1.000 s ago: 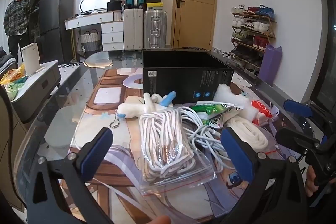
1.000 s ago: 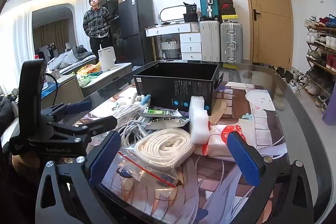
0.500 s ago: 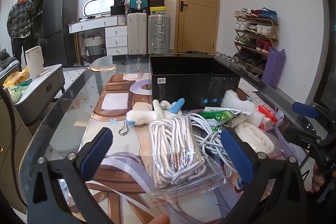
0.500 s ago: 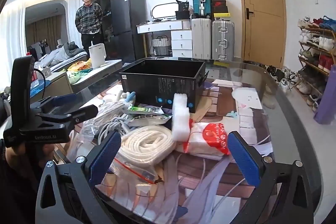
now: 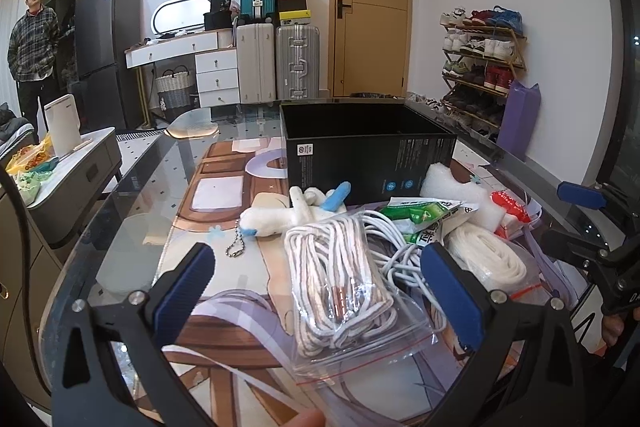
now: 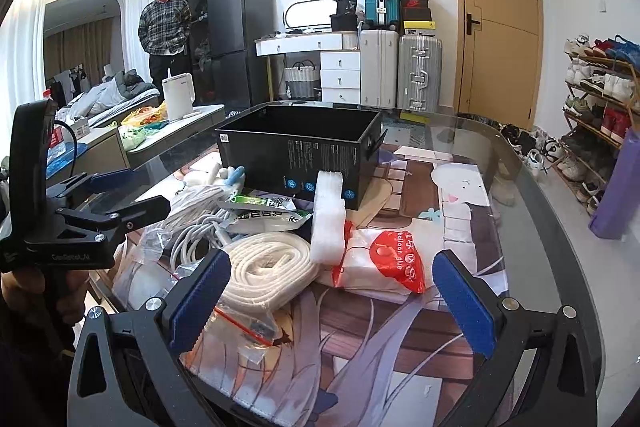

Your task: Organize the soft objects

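Observation:
A heap of soft items lies in front of an open black box [image 5: 368, 151] [image 6: 296, 151] on a glass table. A clear bag of white cord [image 5: 340, 279] sits between the fingers of my left gripper [image 5: 320, 291], which is open above it. Behind it are a white plush toy [image 5: 280, 215], loose white cable [image 5: 392, 251], a green packet [image 5: 416, 211], a foam block [image 6: 329, 219] and a rolled white strap [image 6: 268, 267]. My right gripper [image 6: 332, 299] is open, low over the strap and a red-and-white packet [image 6: 384, 263].
The glass table's curved edge [image 6: 560, 227] runs along the right. A shoe rack [image 5: 480, 67] and a purple bag [image 6: 616, 191] stand to the right. A low cabinet with a kettle [image 5: 62, 127] is at the left. A person [image 6: 164, 27] stands far back.
Both grippers have drifted a little, so the heap and box sit slightly further right in the left view and left in the right view. Both remain open.

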`<state>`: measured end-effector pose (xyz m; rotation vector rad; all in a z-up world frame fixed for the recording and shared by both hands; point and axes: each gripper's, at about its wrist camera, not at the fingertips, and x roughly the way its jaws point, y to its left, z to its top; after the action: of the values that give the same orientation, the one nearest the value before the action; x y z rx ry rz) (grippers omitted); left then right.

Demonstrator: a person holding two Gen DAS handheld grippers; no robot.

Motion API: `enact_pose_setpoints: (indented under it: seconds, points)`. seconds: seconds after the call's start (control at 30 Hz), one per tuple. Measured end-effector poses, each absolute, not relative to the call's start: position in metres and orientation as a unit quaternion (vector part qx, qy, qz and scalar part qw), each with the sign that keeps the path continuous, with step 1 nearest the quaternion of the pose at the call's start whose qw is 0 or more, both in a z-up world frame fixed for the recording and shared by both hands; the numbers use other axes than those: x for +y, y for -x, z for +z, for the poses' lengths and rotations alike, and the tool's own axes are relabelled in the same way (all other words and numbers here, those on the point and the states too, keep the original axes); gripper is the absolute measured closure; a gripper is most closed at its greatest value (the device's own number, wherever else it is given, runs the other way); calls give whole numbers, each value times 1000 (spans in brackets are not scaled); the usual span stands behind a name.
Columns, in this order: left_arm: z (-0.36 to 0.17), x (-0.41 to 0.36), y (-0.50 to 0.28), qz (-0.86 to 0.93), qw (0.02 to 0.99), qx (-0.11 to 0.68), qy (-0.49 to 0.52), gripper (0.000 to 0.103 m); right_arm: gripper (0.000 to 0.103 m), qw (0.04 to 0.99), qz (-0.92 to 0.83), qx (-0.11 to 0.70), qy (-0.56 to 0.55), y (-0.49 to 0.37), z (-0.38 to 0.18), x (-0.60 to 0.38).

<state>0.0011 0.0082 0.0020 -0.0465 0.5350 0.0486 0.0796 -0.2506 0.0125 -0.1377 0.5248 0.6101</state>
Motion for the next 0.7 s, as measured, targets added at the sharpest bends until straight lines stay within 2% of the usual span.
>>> enact_pose_setpoints:
  seconds: [0.7]
  points:
    - [13,23,-3,9,967,250,45,0,0,925,286,239,74,-92,25,-261]
